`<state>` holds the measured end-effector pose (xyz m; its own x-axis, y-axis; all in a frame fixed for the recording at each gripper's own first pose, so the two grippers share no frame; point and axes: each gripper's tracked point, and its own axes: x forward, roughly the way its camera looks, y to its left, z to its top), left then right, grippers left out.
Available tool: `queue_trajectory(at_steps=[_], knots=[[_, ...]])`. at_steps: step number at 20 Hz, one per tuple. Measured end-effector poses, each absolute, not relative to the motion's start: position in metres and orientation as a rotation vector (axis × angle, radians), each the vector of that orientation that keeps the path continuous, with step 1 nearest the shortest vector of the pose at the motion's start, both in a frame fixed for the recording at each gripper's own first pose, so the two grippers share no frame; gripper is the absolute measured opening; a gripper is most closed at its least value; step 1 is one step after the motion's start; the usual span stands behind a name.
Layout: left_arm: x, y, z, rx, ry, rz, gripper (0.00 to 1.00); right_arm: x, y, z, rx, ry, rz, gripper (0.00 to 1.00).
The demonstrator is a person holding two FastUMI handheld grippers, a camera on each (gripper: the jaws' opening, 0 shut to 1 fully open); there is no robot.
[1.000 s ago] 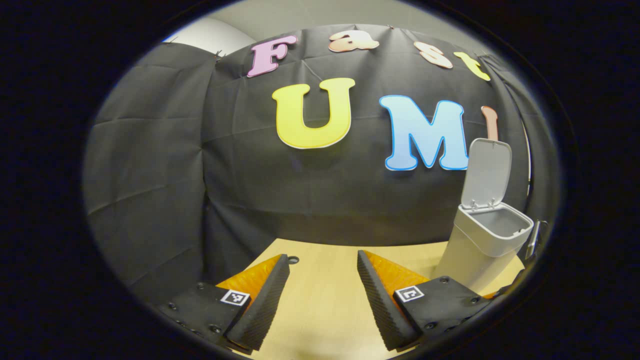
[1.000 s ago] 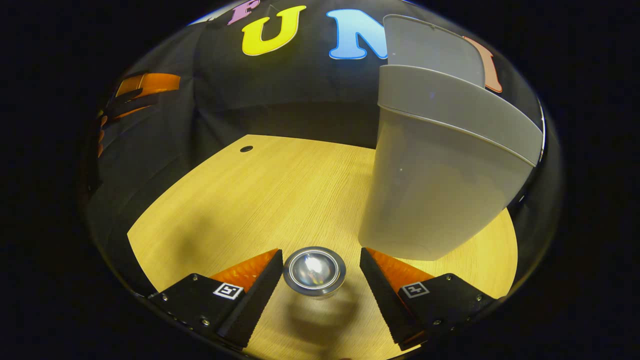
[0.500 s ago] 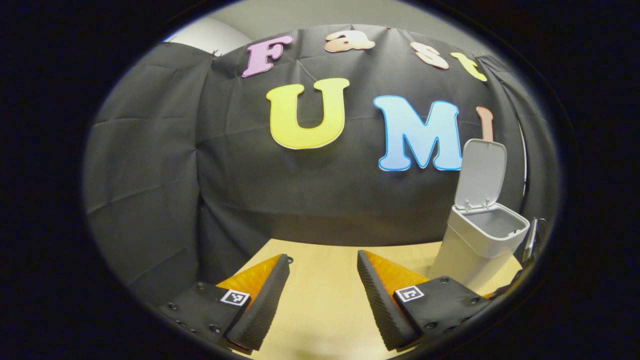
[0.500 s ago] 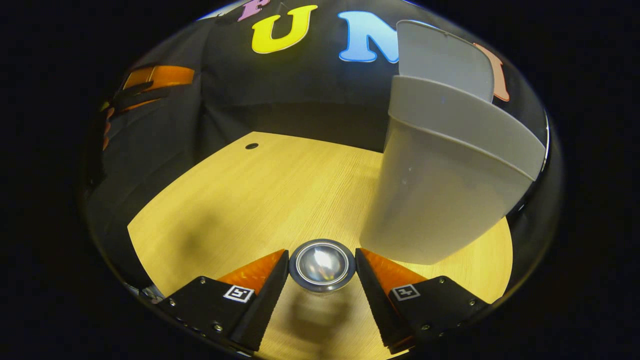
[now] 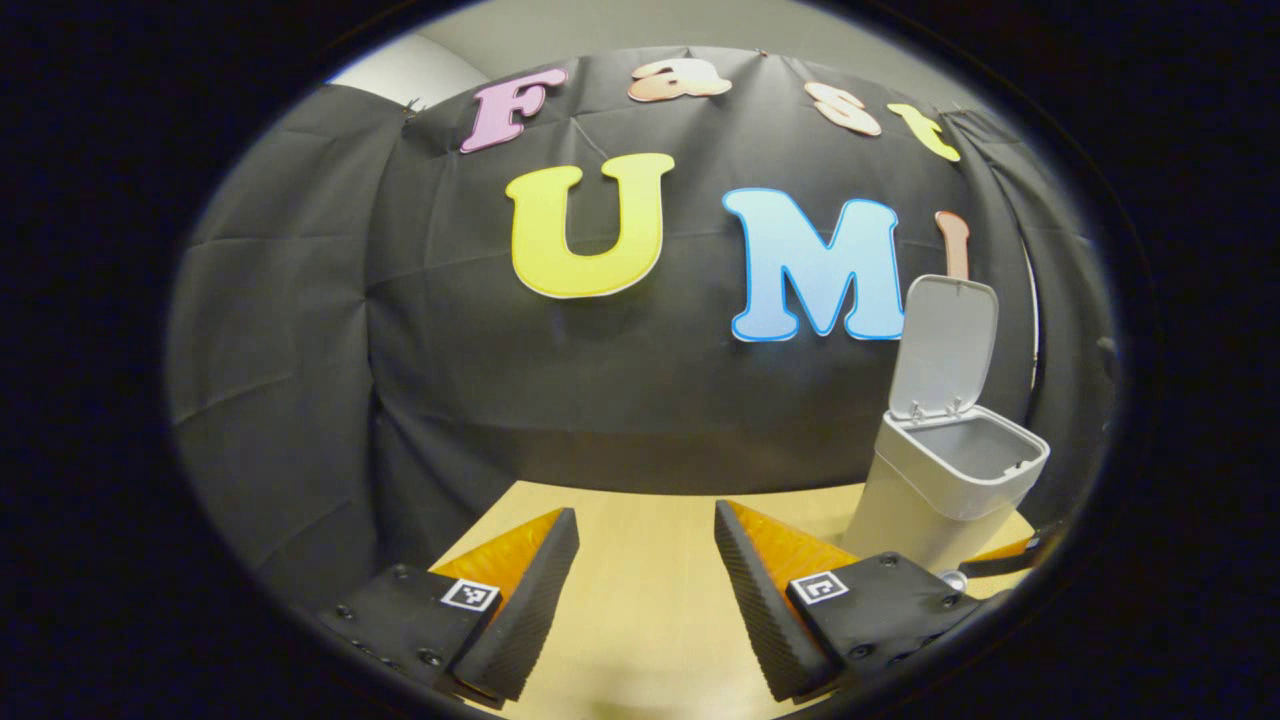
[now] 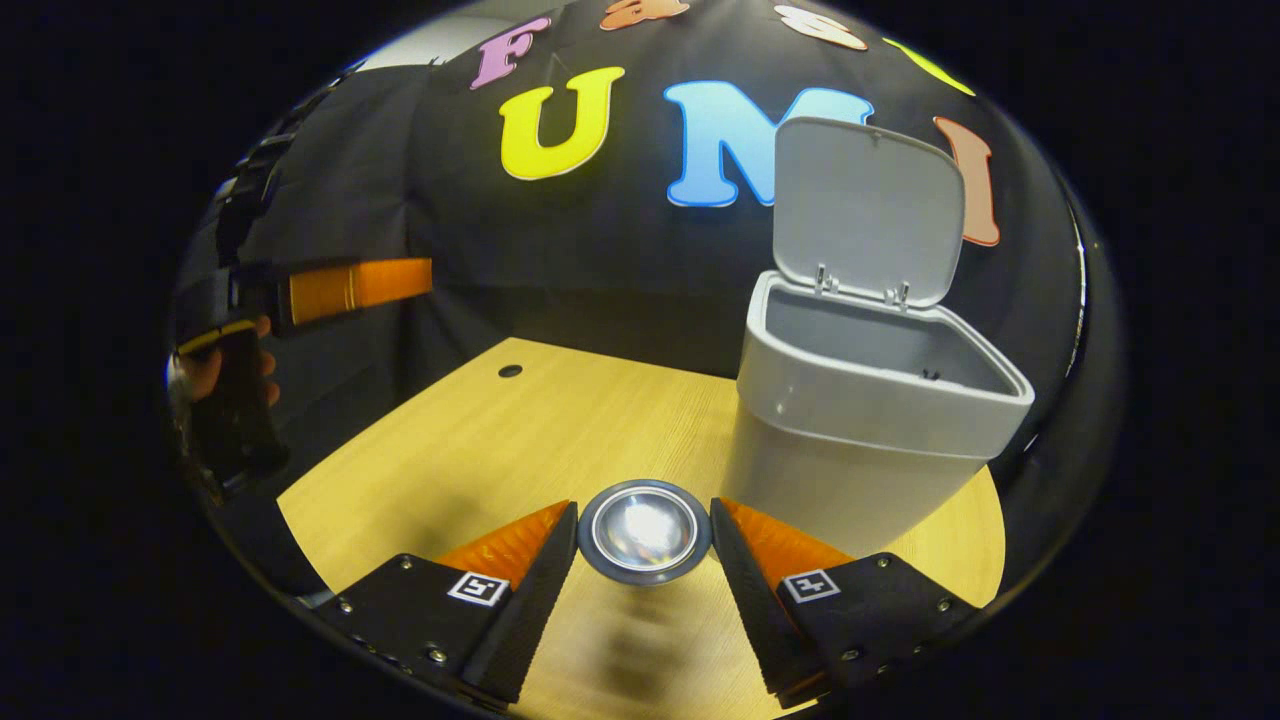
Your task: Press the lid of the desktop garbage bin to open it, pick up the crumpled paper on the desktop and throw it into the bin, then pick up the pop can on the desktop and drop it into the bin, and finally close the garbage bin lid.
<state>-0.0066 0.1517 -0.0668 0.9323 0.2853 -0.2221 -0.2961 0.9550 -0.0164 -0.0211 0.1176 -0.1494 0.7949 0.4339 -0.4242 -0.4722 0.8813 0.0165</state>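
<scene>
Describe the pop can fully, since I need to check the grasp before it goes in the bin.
The pop can shows end-on as a shiny metal disc with a dished, reflective centre and raised rim. It sits clamped between the right gripper's two fingers, both touching its sides, in front of the open bin. Its body and label are hidden. Whether it rests on the table is unclear.

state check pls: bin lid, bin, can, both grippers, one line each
bin lid: open, standing upright at the back of the bin
garbage bin: upright on the table, what the views show of its inside looks bare
pop can: end-on between the right gripper's fingers, gripped
right gripper: shut on the can
left gripper: open, holding nothing
</scene>
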Motion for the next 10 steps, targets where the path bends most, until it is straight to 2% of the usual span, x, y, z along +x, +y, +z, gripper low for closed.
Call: queue_trajectory(at_steps=[2,3,4,6,9,10], knots=[[-0.005,0.149,-0.067,-0.057,0.221,0.289,0.94,-0.020,0.114,-0.126,-0.082,0.387,0.480,0.84],[-0.004,0.147,-0.068,-0.061,0.223,0.286,0.87,-0.019,0.114,-0.115,-0.081,0.364,0.480,0.84],[-0.003,0.146,-0.070,-0.066,0.227,0.281,0.87,-0.018,0.112,-0.097,-0.079,0.332,0.479,0.84],[-0.002,0.145,-0.071,-0.073,0.230,0.278,0.94,-0.015,0.108,-0.074,-0.070,0.286,0.475,0.84],[0.000,0.141,-0.074,-0.081,0.234,0.270,0.87,-0.008,0.100,-0.028,-0.051,0.191,0.458,0.84],[0.000,0.141,-0.074,-0.083,0.234,0.268,0.90,-0.005,0.096,-0.013,-0.044,0.160,0.450,0.84]])
